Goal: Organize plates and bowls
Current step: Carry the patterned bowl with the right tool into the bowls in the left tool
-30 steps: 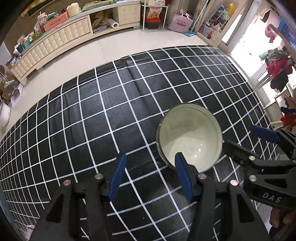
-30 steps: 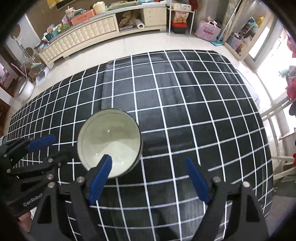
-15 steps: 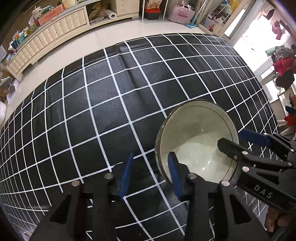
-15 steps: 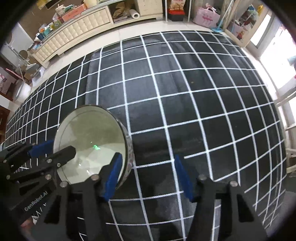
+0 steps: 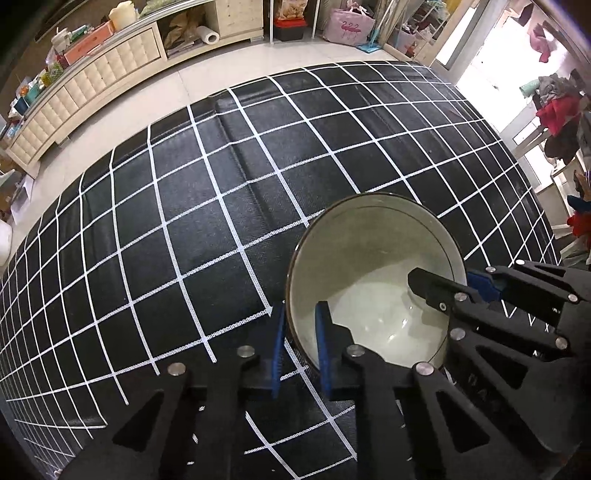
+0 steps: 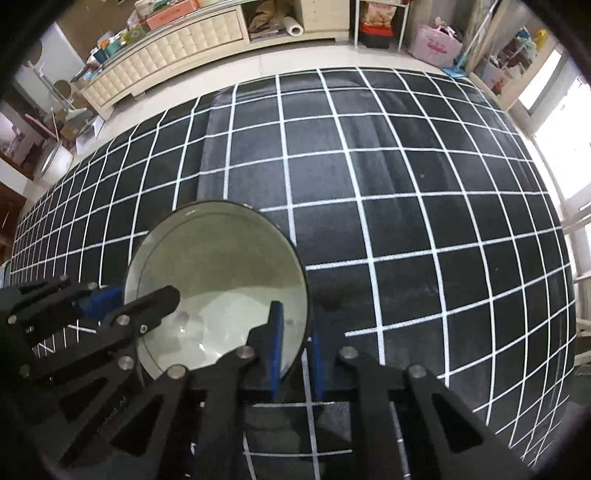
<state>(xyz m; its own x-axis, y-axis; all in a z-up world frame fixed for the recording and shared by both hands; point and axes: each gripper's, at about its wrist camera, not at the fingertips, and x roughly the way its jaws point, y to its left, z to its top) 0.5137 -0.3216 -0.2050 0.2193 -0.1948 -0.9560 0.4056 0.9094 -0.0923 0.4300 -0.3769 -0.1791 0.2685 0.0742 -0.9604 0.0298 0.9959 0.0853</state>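
Note:
A pale green bowl [image 5: 373, 266] with a dark rim sits on the black grid-patterned mat [image 5: 207, 206]. My left gripper [image 5: 300, 345] is shut on the bowl's left rim, one blue pad inside and one outside. My right gripper [image 6: 295, 345] is shut on the bowl's [image 6: 218, 266] right rim in the same way. The right gripper also shows at the right of the left wrist view [image 5: 476, 288], and the left gripper shows at the left of the right wrist view [image 6: 110, 299]. I cannot tell whether the bowl is lifted off the mat.
The mat [image 6: 406, 206] spreads far around the bowl. A long cream cabinet [image 5: 96, 85] stands on the tiled floor beyond the mat. Bags and shelves [image 5: 347, 22] stand at the back, and clothes [image 5: 557, 114] hang at the right.
Both grippers have moved in onto the bowl and closed from wide open onto its opposite rims. The bowl now fills more of each view.

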